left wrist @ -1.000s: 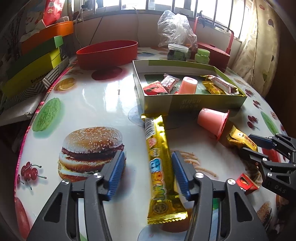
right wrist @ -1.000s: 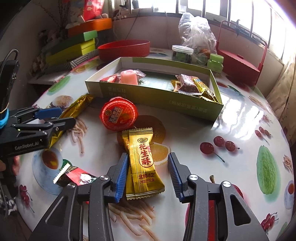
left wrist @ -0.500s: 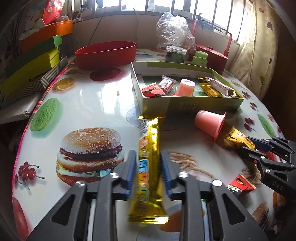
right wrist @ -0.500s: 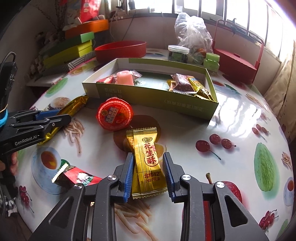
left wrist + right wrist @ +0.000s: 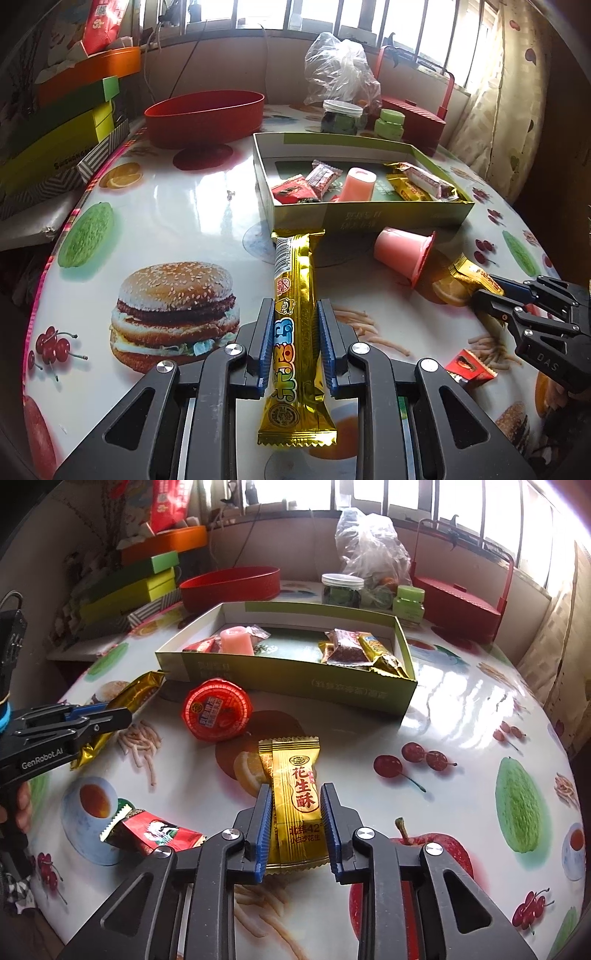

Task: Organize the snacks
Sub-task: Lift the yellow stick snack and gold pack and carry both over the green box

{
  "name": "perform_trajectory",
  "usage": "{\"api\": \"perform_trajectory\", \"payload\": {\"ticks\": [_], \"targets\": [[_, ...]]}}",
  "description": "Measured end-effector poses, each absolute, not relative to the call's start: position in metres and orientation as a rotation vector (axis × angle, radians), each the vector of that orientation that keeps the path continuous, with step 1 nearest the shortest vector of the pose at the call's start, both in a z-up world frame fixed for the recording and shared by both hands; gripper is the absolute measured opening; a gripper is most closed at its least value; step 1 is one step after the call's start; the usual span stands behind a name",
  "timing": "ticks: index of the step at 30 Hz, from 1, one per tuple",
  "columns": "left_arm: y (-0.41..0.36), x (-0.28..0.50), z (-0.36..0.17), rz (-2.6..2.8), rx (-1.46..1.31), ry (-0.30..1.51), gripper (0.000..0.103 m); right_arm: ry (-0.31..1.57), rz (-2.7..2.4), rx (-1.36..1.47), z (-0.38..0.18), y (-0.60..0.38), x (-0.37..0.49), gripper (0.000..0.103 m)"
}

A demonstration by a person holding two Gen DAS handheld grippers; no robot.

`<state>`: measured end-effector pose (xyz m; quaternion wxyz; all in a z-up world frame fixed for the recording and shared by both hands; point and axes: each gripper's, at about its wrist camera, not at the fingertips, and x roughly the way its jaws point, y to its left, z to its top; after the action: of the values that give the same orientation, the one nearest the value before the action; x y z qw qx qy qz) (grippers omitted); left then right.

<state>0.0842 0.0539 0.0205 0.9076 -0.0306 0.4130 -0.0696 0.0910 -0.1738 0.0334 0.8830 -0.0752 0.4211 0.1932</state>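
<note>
Both grippers have closed since a second ago, when each stood wide around its snack on the printed tablecloth (image 5: 192, 206). Now the left gripper (image 5: 295, 325) clamps its blue pads (image 5: 266, 347) against the sides of the long gold bar (image 5: 293, 314), which lies lengthwise between them with its far end touching the near wall of the green box (image 5: 373, 219) and its near end reaching back under the gripper body. On the other side, the right gripper (image 5: 295, 812) has just been drawing its jaws in on the gold peanut candy packet (image 5: 297, 794); its pads (image 5: 328, 823) press the packet's long edges, and a second gold wrapper peeks out beneath it on the left. A pink jelly cup (image 5: 402, 254) lies on its side between the two snacks, just in front of the box, its red foil lid facing the right gripper. Near the right gripper, a small red packet (image 5: 155, 832) rests on the cloth, apart from the pads. Inside the box sit another pink cup (image 5: 356, 184), red wrappers and gold-and-brown bars at the far right end. Behind the box stand a red oval tub (image 5: 205, 118), a clear jar (image 5: 341, 590) and a crumpled plastic bag (image 5: 373, 546), with stacked coloured boxes (image 5: 55, 129) at the table's left edge.
</note>
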Motion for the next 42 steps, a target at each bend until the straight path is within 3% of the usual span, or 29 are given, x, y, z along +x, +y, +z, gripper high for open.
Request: {"api": "perform_trajectory", "payload": {"ticks": [42], "targets": [[0.041, 0.12, 0.091, -0.243, -0.084, 0.693, 0.024, 0.638, 0.343, -0.046, 0.12, -0.2, 0.123, 0.024]]}}
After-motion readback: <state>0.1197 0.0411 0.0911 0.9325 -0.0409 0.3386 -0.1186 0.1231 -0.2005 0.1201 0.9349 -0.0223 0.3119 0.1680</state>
